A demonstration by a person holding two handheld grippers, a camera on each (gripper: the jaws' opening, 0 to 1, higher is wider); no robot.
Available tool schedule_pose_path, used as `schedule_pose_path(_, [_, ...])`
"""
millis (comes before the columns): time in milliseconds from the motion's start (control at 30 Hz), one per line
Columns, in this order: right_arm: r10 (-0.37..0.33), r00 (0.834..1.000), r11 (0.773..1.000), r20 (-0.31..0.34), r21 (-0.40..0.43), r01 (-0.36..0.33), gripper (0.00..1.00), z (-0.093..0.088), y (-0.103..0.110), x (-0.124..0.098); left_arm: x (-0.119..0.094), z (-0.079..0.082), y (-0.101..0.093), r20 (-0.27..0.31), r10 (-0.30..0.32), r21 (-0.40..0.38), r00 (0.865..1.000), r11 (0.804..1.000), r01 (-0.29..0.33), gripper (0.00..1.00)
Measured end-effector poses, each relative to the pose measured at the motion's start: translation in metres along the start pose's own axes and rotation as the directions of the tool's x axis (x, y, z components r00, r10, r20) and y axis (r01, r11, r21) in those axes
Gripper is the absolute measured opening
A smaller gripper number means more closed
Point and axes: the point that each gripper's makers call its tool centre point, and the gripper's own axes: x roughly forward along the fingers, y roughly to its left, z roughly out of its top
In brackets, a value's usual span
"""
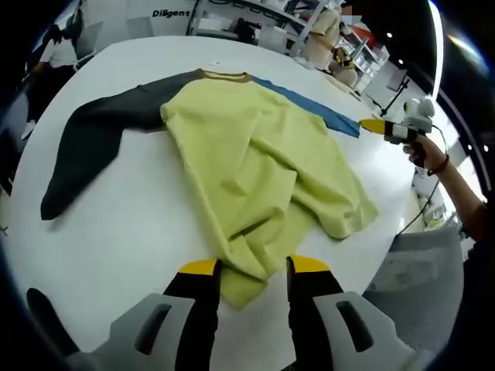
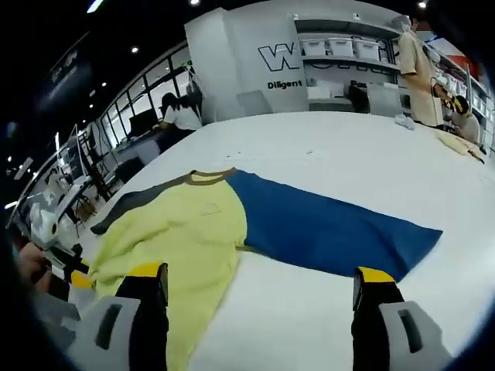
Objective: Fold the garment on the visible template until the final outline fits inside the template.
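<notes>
A long-sleeved garment lies spread on the white table [image 1: 139,232], with a yellow-green body [image 1: 255,162], a dark grey sleeve [image 1: 93,147] and a blue sleeve [image 1: 309,104]. My left gripper [image 1: 254,267] is at the near hem, its jaws standing partly apart with the bunched hem corner [image 1: 244,282] between them. In the right gripper view the yellow-green body [image 2: 186,232] and the blue sleeve [image 2: 325,228] lie ahead. My right gripper [image 2: 261,274] is wide open just above the table, its right jaw near the blue cuff [image 2: 406,247]. It also appears as the right gripper [image 1: 380,126] at the cuff.
The table's rounded edge [image 1: 379,263] runs close on the right, where a person's hand [image 1: 424,151] holds the right gripper. Shelves with bins [image 2: 340,50] and standing and seated people [image 2: 414,69] are beyond the far side. Bare table [image 2: 348,147] stretches behind the garment.
</notes>
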Motion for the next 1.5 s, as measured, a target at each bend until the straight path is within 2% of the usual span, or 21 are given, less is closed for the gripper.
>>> schedule_pose_path(100, [0.038, 0.999, 0.999, -0.013, -0.006, -0.038, 0.99, -0.008, 0.015, -0.002, 0.0, 0.0, 0.0, -0.002, 0.001, 0.003, 1.0, 1.0, -0.001, 0.33])
schedule_pose_path(400, [0.115, 0.987, 0.993, -0.108, -0.009, -0.116, 0.94, -0.052, 0.056, -0.014, -0.001, -0.001, 0.001, -0.007, 0.007, 0.003, 1.0, 1.0, -0.007, 0.31])
schedule_pose_path(600, [0.154, 0.977, 0.988, -0.145, 0.022, -0.153, 0.85, -0.069, 0.077, -0.022, -0.001, -0.004, 0.001, -0.021, 0.015, 0.014, 1.0, 1.0, -0.015, 0.29])
schedule_pose_path(633, [0.157, 0.973, 0.987, -0.168, 0.014, -0.157, 0.84, -0.074, 0.079, -0.022, -0.001, -0.004, 0.002, -0.025, 0.019, 0.015, 1.0, 1.0, -0.019, 0.29])
schedule_pose_path(733, [0.15, 0.966, 0.988, -0.212, 0.01, -0.151, 0.79, -0.087, 0.084, -0.023, -0.002, -0.006, 0.004, -0.033, 0.033, 0.021, 0.999, 0.999, -0.033, 0.28])
schedule_pose_path(933, [0.148, 0.957, 0.989, -0.248, 0.009, -0.15, 0.7, -0.103, 0.095, -0.028, -0.004, -0.007, 0.007, -0.039, 0.051, 0.021, 0.998, 0.998, -0.051, 0.25])
schedule_pose_path(1067, [0.11, 0.952, 0.993, -0.285, -0.007, -0.117, 0.6, -0.113, 0.095, -0.03, -0.004, -0.009, 0.009, -0.053, 0.067, 0.031, 0.996, 0.997, -0.065, 0.23])
schedule_pose_path(1200, [0.086, 0.951, 0.996, -0.296, 0.005, -0.088, 0.52, -0.119, 0.094, -0.031, -0.004, -0.01, 0.01, -0.054, 0.072, 0.024, 0.996, 0.997, -0.071, 0.22])
schedule_pose_path(1233, [0.066, 0.956, 0.997, -0.287, -0.006, -0.071, 0.49, -0.119, 0.092, -0.032, -0.004, -0.01, 0.01, -0.055, 0.073, 0.023, 0.996, 0.997, -0.072, 0.21])
schedule_pose_path(1367, [0.058, 0.946, 0.998, -0.318, 0.015, -0.057, 0.33, -0.125, 0.093, -0.038, -0.004, -0.011, 0.011, -0.06, 0.075, 0.021, 0.995, 0.997, -0.074, 0.19])
schedule_pose_path(1500, [0.029, 0.937, 1.0, -0.348, 0.009, -0.028, 0.26, -0.133, 0.091, -0.043, -0.005, -0.011, 0.012, -0.062, 0.079, 0.023, 0.995, 0.997, -0.078, 0.16])
